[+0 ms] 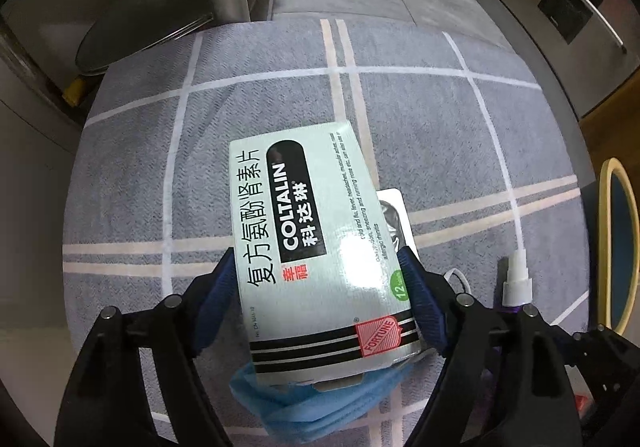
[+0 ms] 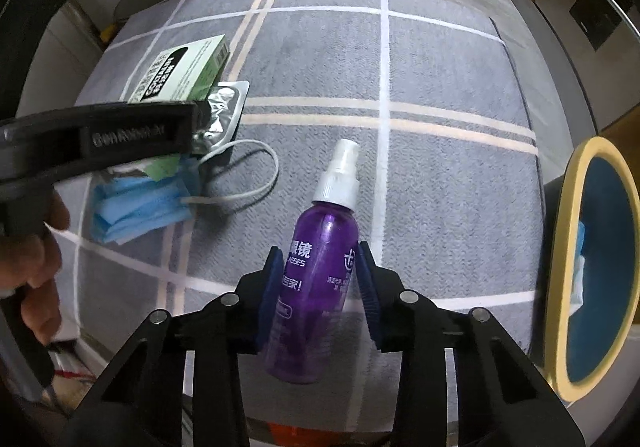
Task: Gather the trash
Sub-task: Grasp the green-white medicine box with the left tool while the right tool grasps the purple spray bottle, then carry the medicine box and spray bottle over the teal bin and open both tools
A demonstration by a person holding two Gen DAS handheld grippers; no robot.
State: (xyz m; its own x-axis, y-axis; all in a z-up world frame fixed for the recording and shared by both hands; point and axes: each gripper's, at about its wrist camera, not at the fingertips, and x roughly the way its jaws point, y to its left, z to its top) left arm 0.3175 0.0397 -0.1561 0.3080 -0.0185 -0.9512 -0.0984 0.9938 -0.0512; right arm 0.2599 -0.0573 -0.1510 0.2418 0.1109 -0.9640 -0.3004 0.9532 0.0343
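A pale green medicine box (image 1: pixel 316 247) sits between the blue pads of my left gripper (image 1: pixel 317 253), which lie against both its long sides. It rests over a blue face mask (image 1: pixel 320 415) and a silver blister pack (image 1: pixel 394 215). In the right wrist view the box (image 2: pixel 180 67), the blister pack (image 2: pixel 224 107) and the mask (image 2: pixel 136 211) lie at the left under the left gripper's black finger (image 2: pixel 120 131). A purple spray bottle (image 2: pixel 316 287) with a white nozzle lies on the cloth, and my right gripper (image 2: pixel 319 247) is shut on its body.
A grey checked cloth (image 2: pixel 440 67) covers the table. A round bin with a yellow rim (image 2: pixel 560 247) stands off the right edge. A person's hand (image 2: pixel 36 247) holds the left gripper. A metal rack with pan lids (image 1: pixel 160 19) stands at the back left.
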